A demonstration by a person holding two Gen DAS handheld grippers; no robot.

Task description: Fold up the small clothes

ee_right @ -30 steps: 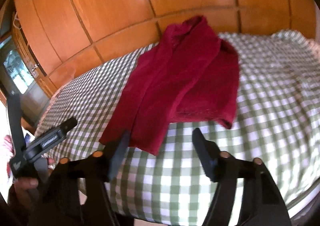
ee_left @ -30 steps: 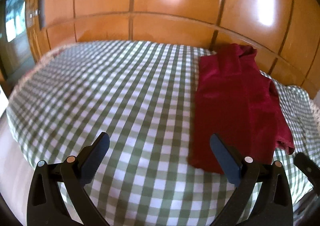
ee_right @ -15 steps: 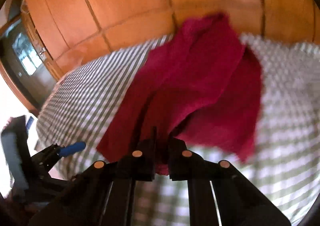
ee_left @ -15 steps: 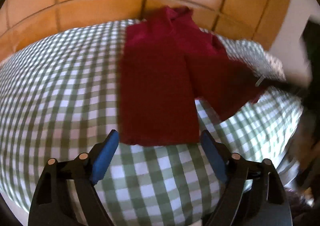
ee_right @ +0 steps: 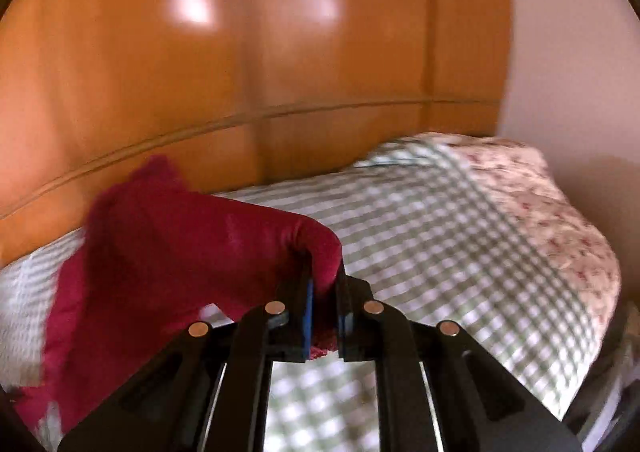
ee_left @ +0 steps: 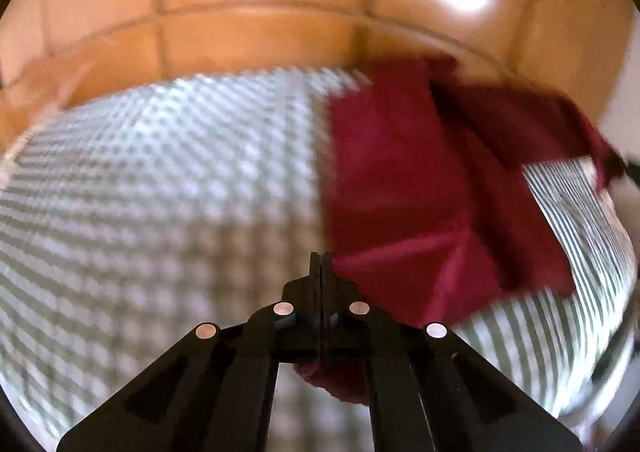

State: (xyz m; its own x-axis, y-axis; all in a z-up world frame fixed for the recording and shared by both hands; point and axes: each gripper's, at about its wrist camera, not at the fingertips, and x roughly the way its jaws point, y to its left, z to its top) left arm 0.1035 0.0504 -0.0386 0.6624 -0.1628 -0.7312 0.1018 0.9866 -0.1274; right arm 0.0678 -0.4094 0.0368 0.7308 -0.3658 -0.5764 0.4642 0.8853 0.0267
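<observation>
Wooden panelling backs the checked bedspread; both the left gripper and right gripper pinch near corners of the red garment, lifted off the bed; folding seems barely begun.

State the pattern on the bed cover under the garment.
Green-and-white checked bed cover, clearest in the right wrist view.

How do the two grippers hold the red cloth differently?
The left gripper pinches a thin, flat edge of the red cloth, its fingers pressed almost together. The right gripper clamps a thick bunched fold, so its blue-padded fingers sit apart. Both are shut on the same cloth above the checked bed.
</observation>
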